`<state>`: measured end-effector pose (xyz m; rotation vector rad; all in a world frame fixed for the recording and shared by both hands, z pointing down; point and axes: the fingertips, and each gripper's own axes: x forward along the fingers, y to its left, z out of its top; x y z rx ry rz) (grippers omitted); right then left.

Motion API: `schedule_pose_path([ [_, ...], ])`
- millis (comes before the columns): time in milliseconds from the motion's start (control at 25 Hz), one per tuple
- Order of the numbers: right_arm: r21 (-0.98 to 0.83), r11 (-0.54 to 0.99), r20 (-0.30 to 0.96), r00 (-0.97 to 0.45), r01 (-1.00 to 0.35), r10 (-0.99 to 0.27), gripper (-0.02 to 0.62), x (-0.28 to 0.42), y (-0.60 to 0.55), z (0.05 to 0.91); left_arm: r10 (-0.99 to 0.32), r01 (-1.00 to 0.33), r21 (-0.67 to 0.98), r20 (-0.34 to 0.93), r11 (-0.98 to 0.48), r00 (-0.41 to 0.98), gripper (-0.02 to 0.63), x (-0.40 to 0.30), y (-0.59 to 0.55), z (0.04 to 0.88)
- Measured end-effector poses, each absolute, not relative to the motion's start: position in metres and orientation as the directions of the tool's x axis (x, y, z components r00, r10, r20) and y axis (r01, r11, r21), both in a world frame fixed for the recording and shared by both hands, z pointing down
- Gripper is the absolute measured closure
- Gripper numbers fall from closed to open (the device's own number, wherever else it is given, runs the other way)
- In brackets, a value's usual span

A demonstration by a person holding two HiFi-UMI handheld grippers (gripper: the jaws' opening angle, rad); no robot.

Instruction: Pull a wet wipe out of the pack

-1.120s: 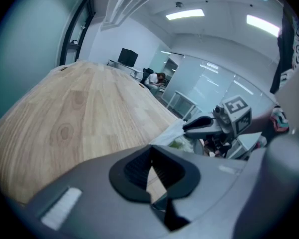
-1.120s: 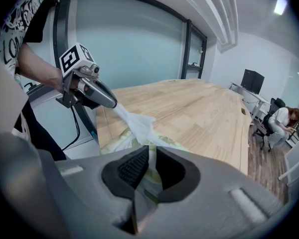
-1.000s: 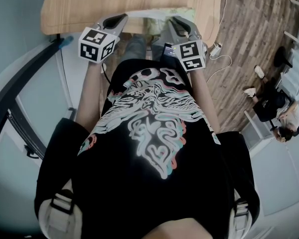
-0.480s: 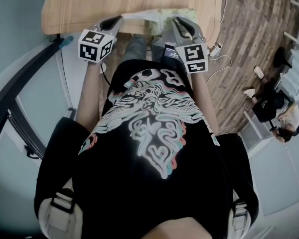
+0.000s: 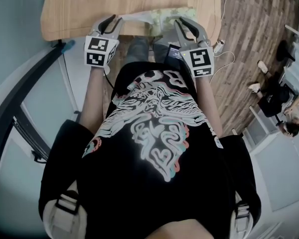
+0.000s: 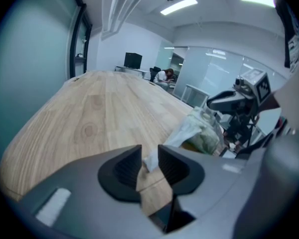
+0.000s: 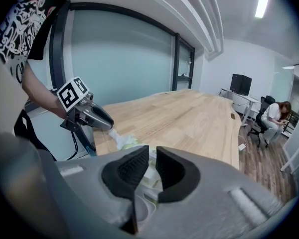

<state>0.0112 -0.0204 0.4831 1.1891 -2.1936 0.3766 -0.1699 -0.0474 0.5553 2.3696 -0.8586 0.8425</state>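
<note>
The wet wipe pack point(image 5: 163, 18) is pale green and sits at the near edge of the wooden table point(image 5: 89, 4). A white wipe point(image 5: 137, 16) stretches from it toward my left gripper point(image 5: 117, 19). In the left gripper view the wipe's end point(image 6: 150, 160) lies between the jaws of the left gripper point(image 6: 149, 156); they are opening, with a gap showing at both pads. The pack point(image 6: 205, 133) lies beyond, under my right gripper point(image 6: 224, 101). In the right gripper view, the right gripper point(image 7: 152, 158) is closed narrowly on the pack point(image 7: 148, 176).
The table runs far ahead, bare and wooden. A glass wall point(image 7: 119, 63) flanks its left side. A person sits at a desk point(image 7: 273, 114) in the far room. A cable and plug point(image 5: 218, 48) lie on the floor right of the table.
Both grippers have shifted slightly toward the table's edge in the head view. The wipe still spans from the pack to the left gripper.
</note>
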Motion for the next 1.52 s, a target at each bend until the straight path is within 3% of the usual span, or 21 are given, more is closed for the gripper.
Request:
schedule_pose_path([
  [120, 0.034, 0.553, 0.612, -0.419, -0.833, -0.67, 0.552, 0.012, -0.022, 0.477, -0.419, -0.694, 0.218, 0.662, -0.686, 0.622, 0.509, -0.165, -0.051, 0.553],
  [200, 0.032, 0.55, 0.606, -0.421, -0.835, -0.675, 0.552, 0.013, -0.023, 0.473, -0.436, -0.692, 0.194, 0.651, -0.696, 0.621, 0.509, -0.16, -0.053, 0.548],
  [280, 0.047, 0.549, 0.594, -0.418, -0.835, -0.687, 0.595, 0.014, -0.024, 0.467, -0.457, -0.688, 0.162, 0.637, -0.708, 0.621, 0.511, -0.155, -0.057, 0.541],
  [480, 0.05, 0.551, 0.553, -0.437, -0.833, -0.71, 0.595, 0.02, -0.024, 0.452, -0.518, -0.705, 0.131, 0.587, -0.698, 0.622, 0.511, -0.146, -0.062, 0.518],
  [520, 0.044, 0.557, 0.544, -0.447, -0.83, -0.71, 0.595, 0.021, -0.023, 0.449, -0.528, -0.711, 0.127, 0.584, -0.692, 0.617, 0.517, -0.145, -0.061, 0.513],
  [600, 0.028, 0.571, 0.516, -0.477, -0.82, -0.711, 0.595, 0.021, -0.023, 0.442, -0.562, -0.728, 0.106, 0.564, -0.677, 0.605, 0.613, -0.143, -0.064, 0.5],
  [1160, 0.002, 0.554, 0.298, -0.528, -0.833, -0.795, 0.595, 0.061, 0.006, 0.368, -0.67, -0.769, -0.007, 0.498, -0.639, 0.551, 0.617, -0.079, -0.016, 0.417],
  [1520, 0.021, 0.568, 0.206, -0.552, -0.823, -0.808, 0.595, 0.064, 0.025, 0.333, -0.716, -0.794, 0.044, 0.404, -0.607, 0.569, 0.617, -0.05, 0.027, 0.368],
])
